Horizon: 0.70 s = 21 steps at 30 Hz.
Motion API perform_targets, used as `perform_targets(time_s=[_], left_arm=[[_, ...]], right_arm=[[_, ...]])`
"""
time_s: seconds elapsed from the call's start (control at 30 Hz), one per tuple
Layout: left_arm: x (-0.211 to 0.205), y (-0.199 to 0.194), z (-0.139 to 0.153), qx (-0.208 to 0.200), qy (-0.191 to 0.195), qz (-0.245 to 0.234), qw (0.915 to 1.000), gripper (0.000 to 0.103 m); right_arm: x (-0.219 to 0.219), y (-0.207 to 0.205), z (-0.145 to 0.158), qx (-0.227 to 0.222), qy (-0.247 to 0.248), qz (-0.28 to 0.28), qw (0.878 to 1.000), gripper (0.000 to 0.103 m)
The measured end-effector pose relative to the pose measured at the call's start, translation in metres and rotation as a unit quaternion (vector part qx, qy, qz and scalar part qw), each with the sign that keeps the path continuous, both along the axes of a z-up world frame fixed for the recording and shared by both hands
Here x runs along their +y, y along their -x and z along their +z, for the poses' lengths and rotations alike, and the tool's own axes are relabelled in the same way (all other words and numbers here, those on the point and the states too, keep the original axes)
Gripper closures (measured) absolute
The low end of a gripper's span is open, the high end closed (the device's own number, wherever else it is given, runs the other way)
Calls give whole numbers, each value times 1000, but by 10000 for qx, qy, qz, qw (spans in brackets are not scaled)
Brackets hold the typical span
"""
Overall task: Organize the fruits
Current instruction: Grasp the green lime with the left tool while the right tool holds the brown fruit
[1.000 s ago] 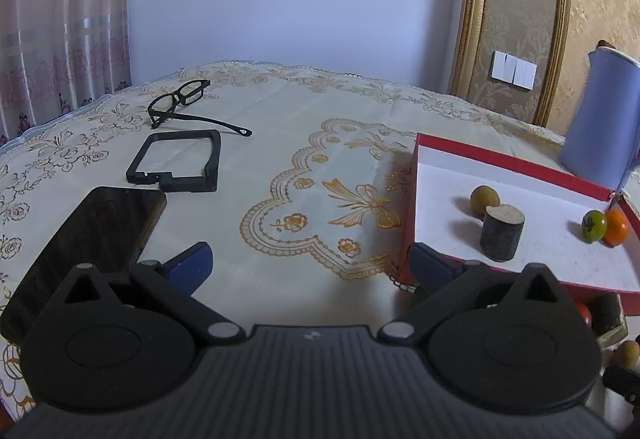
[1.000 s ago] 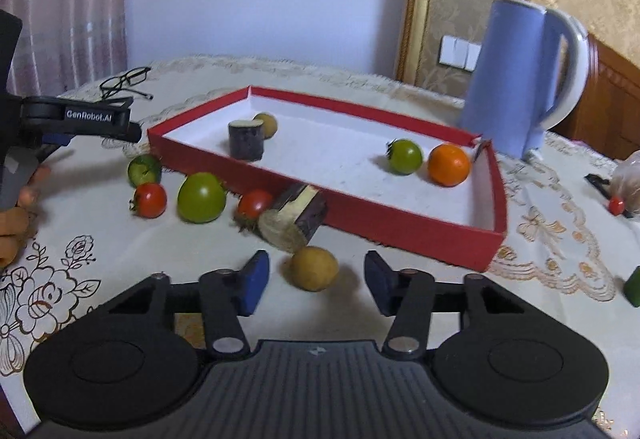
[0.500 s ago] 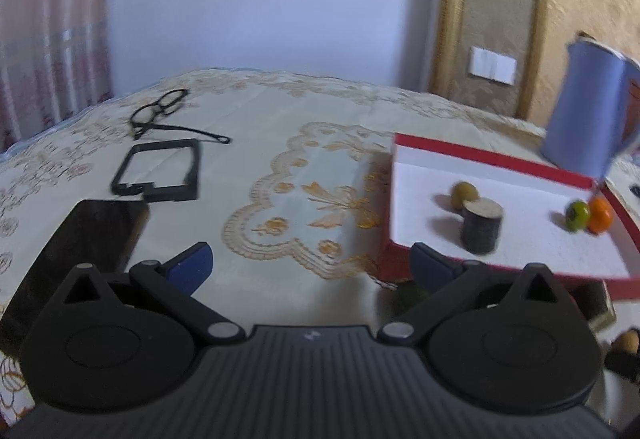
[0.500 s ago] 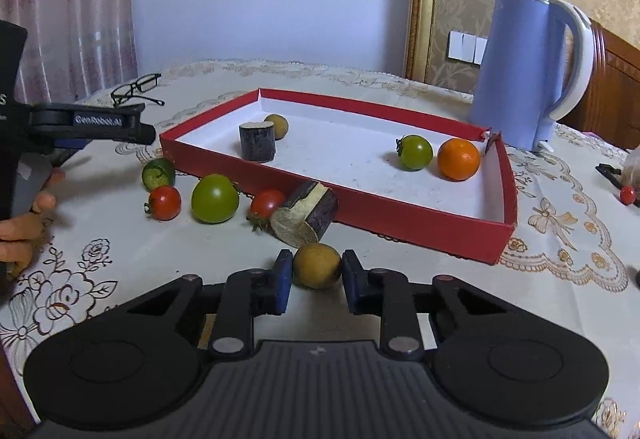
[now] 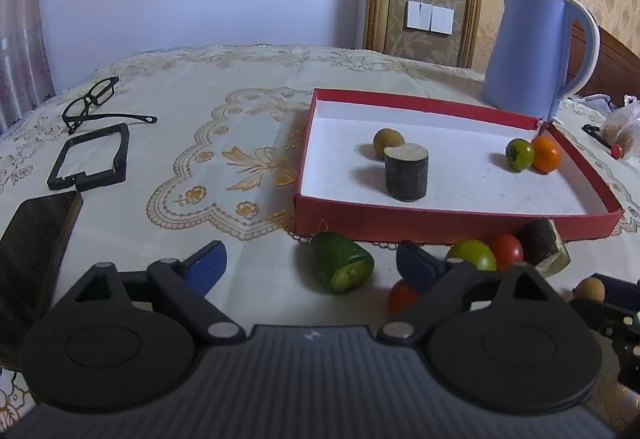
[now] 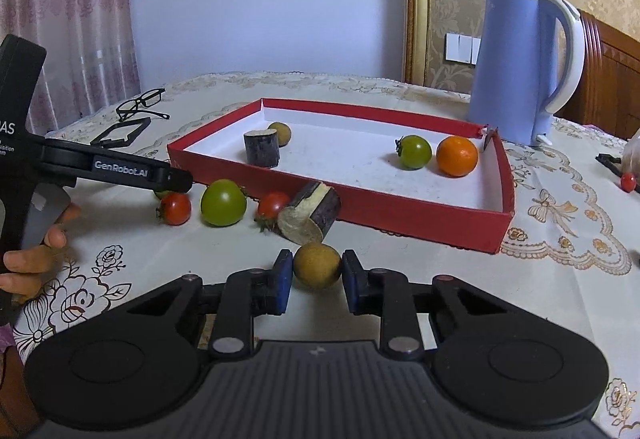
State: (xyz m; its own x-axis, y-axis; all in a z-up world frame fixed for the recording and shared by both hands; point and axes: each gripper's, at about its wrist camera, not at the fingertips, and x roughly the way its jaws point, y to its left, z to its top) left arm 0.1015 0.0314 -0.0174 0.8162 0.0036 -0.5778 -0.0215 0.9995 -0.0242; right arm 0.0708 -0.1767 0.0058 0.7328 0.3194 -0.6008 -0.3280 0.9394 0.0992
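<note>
My right gripper (image 6: 314, 277) is shut on a small brown round fruit (image 6: 317, 265), just in front of the red tray (image 6: 400, 205). The tray holds a brown fruit (image 6: 280, 132), a dark cut log piece (image 6: 261, 148), a green tomato (image 6: 415, 152) and an orange (image 6: 457, 156). Outside its front wall lie a cut log piece (image 6: 309, 213), two red tomatoes (image 6: 175, 208) and a green tomato (image 6: 223, 202). My left gripper (image 5: 312, 265) is open, with a cut green cucumber piece (image 5: 341, 267) lying between its fingers on the cloth.
A blue kettle (image 6: 520, 67) stands behind the tray's right corner. Glasses (image 5: 94, 107), a black frame (image 5: 92, 157) and a dark phone (image 5: 34, 239) lie at the left. A bag (image 5: 620, 129) and a small red tomato (image 6: 628, 181) are at the far right.
My right gripper closed on the brown fruit and lifted slightly. My left gripper moved right and forward, bringing the cucumber piece and tomatoes into view.
</note>
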Motion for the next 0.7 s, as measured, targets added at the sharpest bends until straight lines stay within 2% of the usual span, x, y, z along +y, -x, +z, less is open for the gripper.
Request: perform_targets(time_s=[0.03, 0.07, 0.1, 0.17, 0.23, 0.33, 0.47, 0.7], left_arm=[[0, -1, 0, 11, 0, 17, 10000, 23], [0, -1, 1, 25, 13, 21, 10000, 36], [0, -2, 1, 54, 34, 0, 10000, 42], [3, -1, 2, 112, 295, -214, 9993, 64], [5, 1, 3, 142, 455, -370, 9982, 73], [4, 6, 4, 96, 383, -407, 9984, 74], [11, 10, 6, 48, 505, -401, 9979, 74], [23, 34, 23, -809, 190, -276, 9962, 74]], right_arm=[[-1, 0, 0, 6, -19, -7, 10000, 77], [-2, 0, 0, 5, -45, -19, 10000, 77], [-3, 0, 0, -1, -68, -31, 10000, 77], [-4, 1, 1, -23, -92, -41, 9999, 77], [-4, 1, 2, -43, -104, -61, 9999, 77], [-5, 2, 3, -66, -122, -79, 9999, 77], [-6, 4, 5, -96, -182, -89, 9997, 77], [-6, 7, 8, -156, -241, -63, 9996, 77]])
